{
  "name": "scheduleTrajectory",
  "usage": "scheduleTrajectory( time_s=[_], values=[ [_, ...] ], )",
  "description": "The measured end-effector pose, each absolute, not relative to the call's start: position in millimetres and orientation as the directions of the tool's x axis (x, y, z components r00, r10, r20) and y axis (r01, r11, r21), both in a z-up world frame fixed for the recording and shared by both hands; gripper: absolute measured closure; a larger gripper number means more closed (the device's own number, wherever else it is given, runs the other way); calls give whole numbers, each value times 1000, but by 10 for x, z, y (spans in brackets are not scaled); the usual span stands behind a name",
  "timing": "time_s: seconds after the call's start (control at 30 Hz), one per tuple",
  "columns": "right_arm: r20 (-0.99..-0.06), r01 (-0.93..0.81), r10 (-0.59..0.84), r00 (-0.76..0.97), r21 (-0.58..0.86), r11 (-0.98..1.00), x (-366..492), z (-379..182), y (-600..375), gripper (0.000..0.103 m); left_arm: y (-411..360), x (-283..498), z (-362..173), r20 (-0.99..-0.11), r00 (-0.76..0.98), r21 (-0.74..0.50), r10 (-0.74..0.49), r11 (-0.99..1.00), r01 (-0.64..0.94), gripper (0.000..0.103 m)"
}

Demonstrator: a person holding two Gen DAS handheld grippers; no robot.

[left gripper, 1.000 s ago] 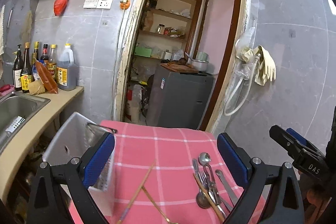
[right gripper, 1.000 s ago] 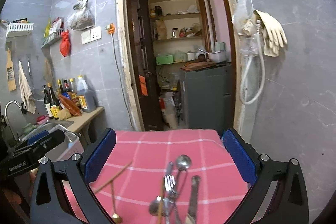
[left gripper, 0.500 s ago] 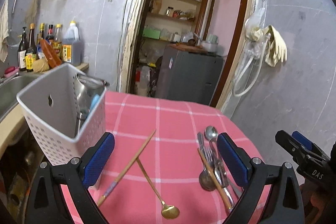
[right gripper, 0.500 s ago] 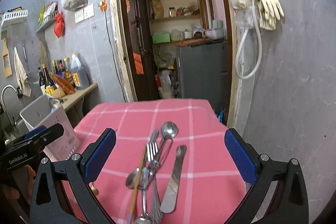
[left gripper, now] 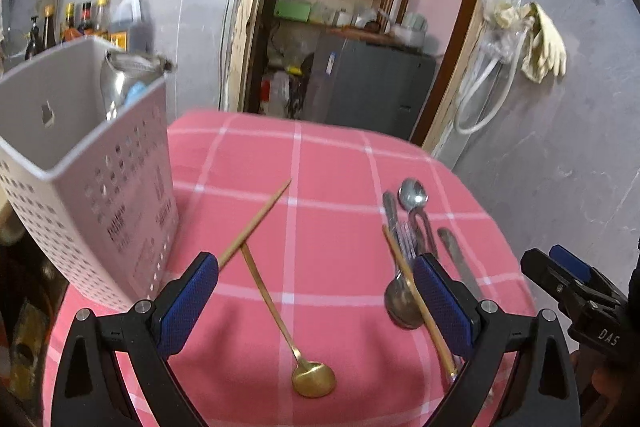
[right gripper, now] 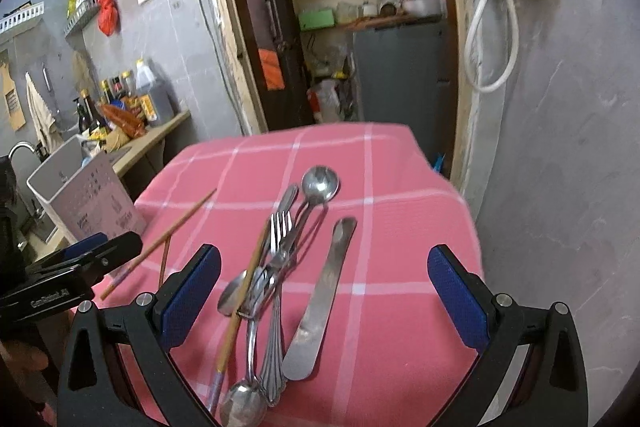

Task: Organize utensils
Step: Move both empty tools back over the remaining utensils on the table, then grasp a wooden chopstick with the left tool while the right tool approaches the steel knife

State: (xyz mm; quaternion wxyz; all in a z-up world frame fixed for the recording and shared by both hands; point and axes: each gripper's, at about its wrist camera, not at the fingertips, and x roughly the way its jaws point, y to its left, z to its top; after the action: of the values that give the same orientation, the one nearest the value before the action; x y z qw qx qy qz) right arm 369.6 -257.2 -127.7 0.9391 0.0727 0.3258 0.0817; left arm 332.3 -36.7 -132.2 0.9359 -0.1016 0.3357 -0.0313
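Both wide-open grippers have dipped closer over the tablecloth [left gripper: 320,187]; white basket [left gripper: 100,187] holds a metal utensil [left gripper: 116,83].

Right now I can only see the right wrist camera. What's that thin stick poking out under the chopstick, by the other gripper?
Observer: It's the handle of a gold spoon. Its round bowl lies on the pink cloth, between the open fingers of the left gripper.
Operator: Is the white basket empty inside?
Observer: No. The basket holds a shiny metal cup with something blue beside it.
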Motion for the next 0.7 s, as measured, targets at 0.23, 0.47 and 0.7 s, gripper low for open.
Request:
scheduleTrajectory(
  time_s=[0.23, 0.47, 0.7],
  values=[
    [-650, -133, 265, 713, 245, 960, 3872, -1484, -2572, 12, -359, 3393, -1477, -658, 750, -182, -68, 981, -71, 5],
    [-686, -133, 296, 665, 281, 950, 4044, -1669, -2531, 37, -327, 3618, -1598, -680, 733, -157, -15, 979, -126, 5],
    [-697, -134, 321, 641, 310, 941, 4179, -1770, -2512, 47, -328, 3844, -1727, -726, 687, -157, -20, 978, -137, 5]
  ],
)
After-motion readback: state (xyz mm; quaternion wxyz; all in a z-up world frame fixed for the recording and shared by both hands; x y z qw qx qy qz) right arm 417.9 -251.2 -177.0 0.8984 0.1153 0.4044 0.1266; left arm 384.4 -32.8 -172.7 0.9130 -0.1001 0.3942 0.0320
